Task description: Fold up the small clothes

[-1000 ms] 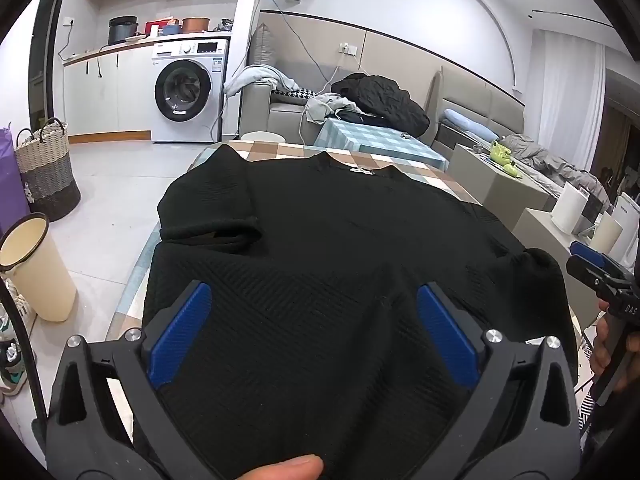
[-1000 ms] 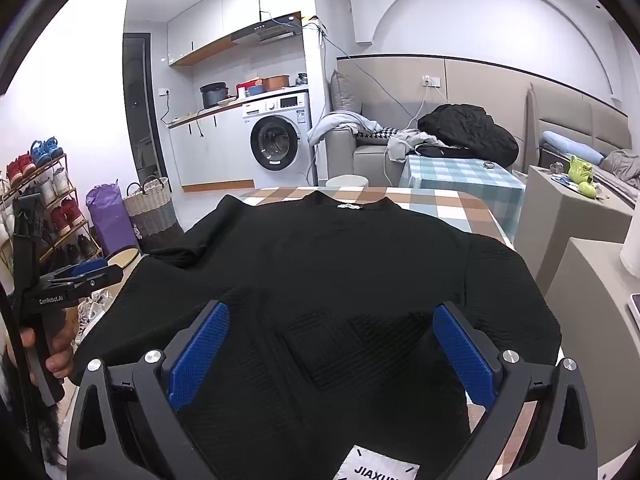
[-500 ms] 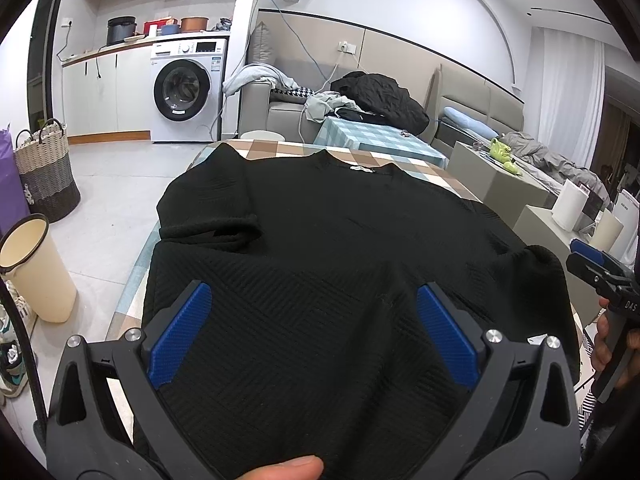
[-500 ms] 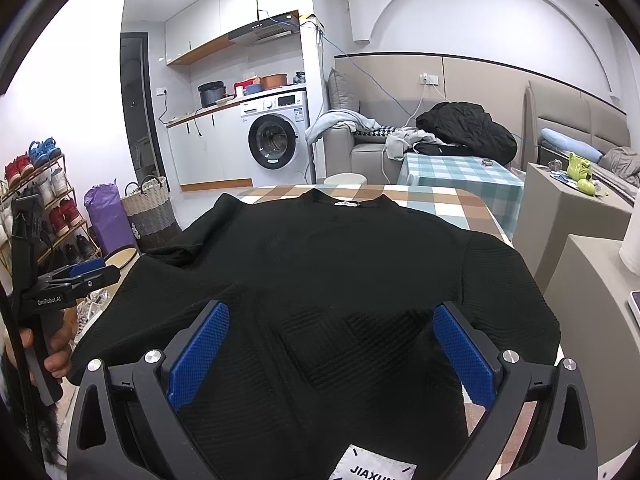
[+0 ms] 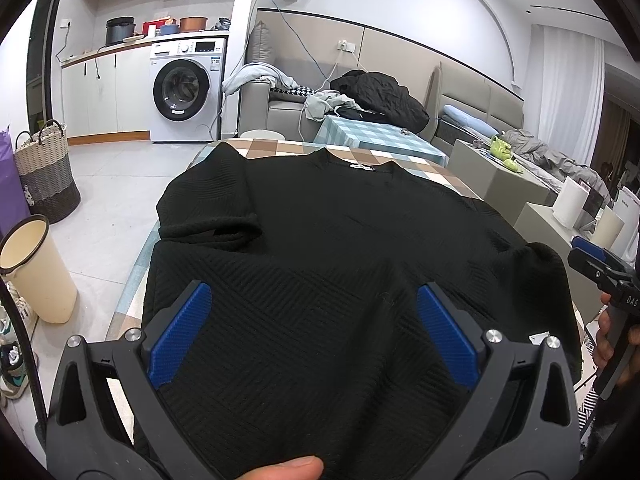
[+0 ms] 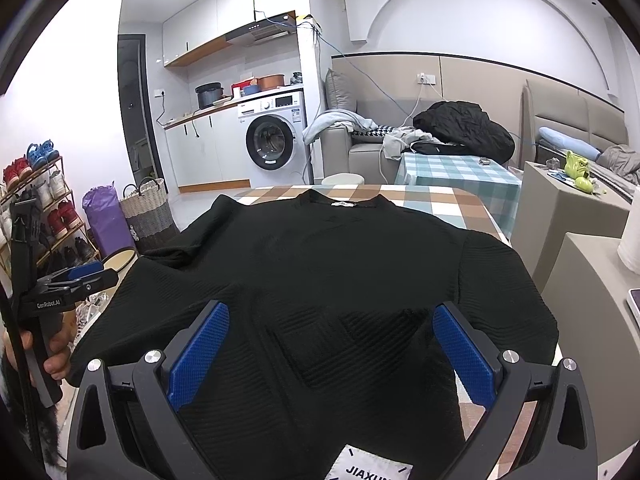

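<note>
Left gripper (image 5: 314, 326): jaws spread wide, blue pads (image 5: 178, 334) on either side of the sweater's lower part, nothing pinched between them; a fingertip (image 5: 290, 468) shows at the bottom edge of its view.
Right gripper (image 6: 330, 354): jaws also spread wide, gripping nothing; a white label reading JIAXU (image 6: 370, 468) lies just below the pads.
Sweater (image 5: 340, 248): black, ribbed knit, spread out flat on the table, collar at the far end, hem toward the grippers; its left sleeve (image 5: 208, 228) is folded in with a crease, the right sleeve (image 6: 508, 280) drapes at the table's side.
Table (image 6: 440, 204): covered in a brown, white and teal checked cloth, bare only beyond the collar.
Beside the table: cream bin (image 5: 34, 268) on the floor to the left, woven basket (image 5: 44, 168) farther back, shoe rack (image 6: 36, 200) along the wall.
Farther back: second checked table (image 6: 456, 170), grey sofa with a black jacket (image 6: 464, 128) heaped on it.
Far wall: white washing machine (image 5: 186, 88) under a counter with pots.
</note>
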The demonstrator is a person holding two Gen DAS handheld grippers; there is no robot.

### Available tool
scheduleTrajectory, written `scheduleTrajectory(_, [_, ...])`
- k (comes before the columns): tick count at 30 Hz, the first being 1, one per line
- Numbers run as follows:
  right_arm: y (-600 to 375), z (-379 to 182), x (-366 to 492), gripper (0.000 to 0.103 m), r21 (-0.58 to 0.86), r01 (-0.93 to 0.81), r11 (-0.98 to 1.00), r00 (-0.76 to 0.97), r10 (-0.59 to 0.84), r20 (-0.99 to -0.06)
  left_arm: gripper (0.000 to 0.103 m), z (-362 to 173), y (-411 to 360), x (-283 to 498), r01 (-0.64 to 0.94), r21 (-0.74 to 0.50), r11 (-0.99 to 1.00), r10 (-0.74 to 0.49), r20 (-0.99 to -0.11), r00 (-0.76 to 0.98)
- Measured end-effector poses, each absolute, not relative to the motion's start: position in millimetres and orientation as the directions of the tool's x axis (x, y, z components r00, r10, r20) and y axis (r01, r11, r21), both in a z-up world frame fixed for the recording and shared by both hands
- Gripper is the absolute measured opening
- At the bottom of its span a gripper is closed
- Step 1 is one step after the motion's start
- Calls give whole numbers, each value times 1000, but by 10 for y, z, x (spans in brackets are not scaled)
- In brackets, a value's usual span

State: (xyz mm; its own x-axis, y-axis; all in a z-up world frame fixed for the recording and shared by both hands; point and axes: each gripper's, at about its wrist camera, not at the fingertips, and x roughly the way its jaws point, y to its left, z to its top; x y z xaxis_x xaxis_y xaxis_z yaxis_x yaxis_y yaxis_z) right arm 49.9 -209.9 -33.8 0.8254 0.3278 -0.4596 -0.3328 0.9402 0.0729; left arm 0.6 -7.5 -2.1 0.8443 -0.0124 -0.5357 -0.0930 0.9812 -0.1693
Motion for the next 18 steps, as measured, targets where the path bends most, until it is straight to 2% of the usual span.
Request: scheduleTrajectory(18, [-2131,-351,544,103,77,-324,943,824,321,-467,102,-39,-64,6,-92,-172,981,-14,-534,846])
